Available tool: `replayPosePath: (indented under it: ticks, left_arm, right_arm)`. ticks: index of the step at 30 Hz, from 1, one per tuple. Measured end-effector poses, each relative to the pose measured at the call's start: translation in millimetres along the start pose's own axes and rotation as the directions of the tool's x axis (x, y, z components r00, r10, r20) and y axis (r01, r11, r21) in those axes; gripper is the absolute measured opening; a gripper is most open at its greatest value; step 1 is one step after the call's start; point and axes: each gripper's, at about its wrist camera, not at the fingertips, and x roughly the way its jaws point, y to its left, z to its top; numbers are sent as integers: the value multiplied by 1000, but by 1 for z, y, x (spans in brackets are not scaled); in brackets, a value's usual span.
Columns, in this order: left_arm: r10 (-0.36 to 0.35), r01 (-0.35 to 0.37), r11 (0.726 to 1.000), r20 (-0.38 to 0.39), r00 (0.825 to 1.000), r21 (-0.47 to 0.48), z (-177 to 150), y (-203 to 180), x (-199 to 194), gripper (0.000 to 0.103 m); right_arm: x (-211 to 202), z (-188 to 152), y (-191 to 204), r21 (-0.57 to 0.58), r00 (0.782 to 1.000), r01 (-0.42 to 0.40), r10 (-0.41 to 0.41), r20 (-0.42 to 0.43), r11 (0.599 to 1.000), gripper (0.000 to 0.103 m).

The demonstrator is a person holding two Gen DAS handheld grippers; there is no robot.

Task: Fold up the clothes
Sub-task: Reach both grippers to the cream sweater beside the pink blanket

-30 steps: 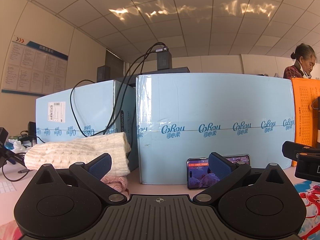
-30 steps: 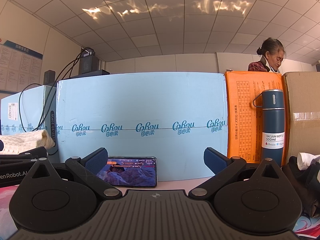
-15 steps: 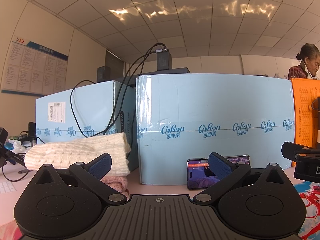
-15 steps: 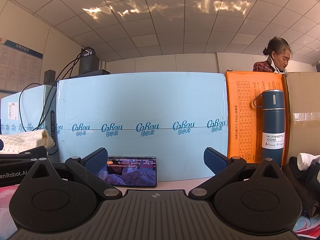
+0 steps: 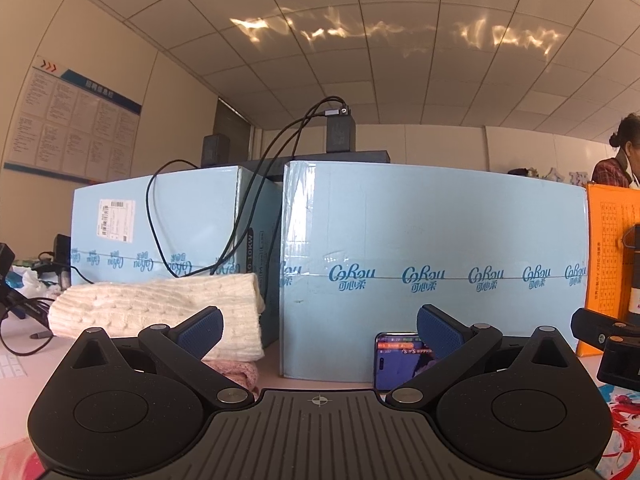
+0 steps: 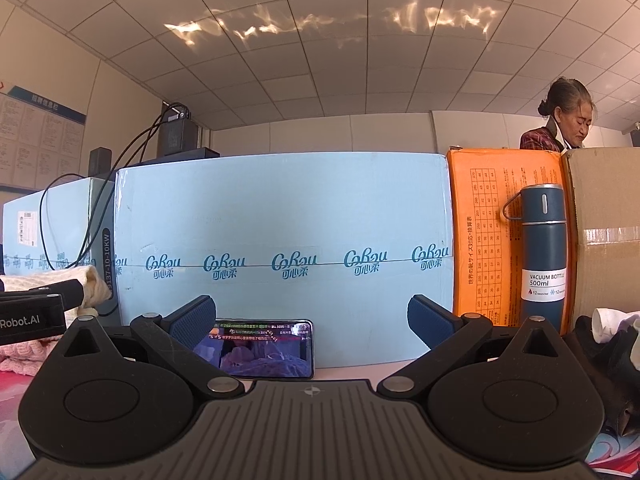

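Left wrist view: left gripper [image 5: 318, 330] spread wide, nothing btwn its blue pads. Folded white knit sweater [image 5: 160, 312] sits lower left of frame, atop a pink garment [image 5: 236, 372], against a blue box [image 5: 432, 256].

Right wrist view: right gripper [image 6: 310, 320] also wide open, empty. Phone [image 6: 266, 348] low centre; dark clothes [image 6: 604, 356] lower right.

Both grippers look the same: the left gripper [image 5: 319, 330] and right gripper [image 6: 311, 318] are matte black plastic with two round disc hubs, triangular cutouts, silver pivot screws and a ribbed grey centre plate with a small crosshair mark. Finger pads [image 5: 200, 327] are dark blue and dimpled. White "Robot.AI" lettering [image 6: 20, 323] on the left one's side
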Motion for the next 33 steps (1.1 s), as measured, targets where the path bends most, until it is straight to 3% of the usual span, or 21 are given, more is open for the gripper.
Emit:
replayPosePath:
  ticks: [5,11,17,20,25,30,33]
  left_arm:
    - [-14,18,996,38,999,-90,18,28,1,103]
    - [48,-36,979,58,997,-201,40,77,2,103]
    - [111,-95,988,131,985,-122,61,129,1,103]
    - [163,-143,974,108,981,-174,66,166,13,103]
    - [197,-188,916,-12,980,-353,47,234,40,103]
    - [106,-122,816,-61,992,-565,13,285,52,103]
    - [110,-130,792,-69,991,-596,2,295,56,103]
  right_arm:
    - [4,8,23,37,1000,-1,2,-28,999,103]
    - [0,24,78,18,989,-143,144,-19,990,103]
    - [9,45,124,76,963,-262,266,-43,962,103]
    - [22,52,140,169,945,-303,318,-74,938,103]
    - [49,52,168,220,906,-370,403,-133,903,103]
    - [85,43,191,261,864,-414,467,-187,872,103]
    - [116,32,196,368,851,-382,478,-217,848,103]
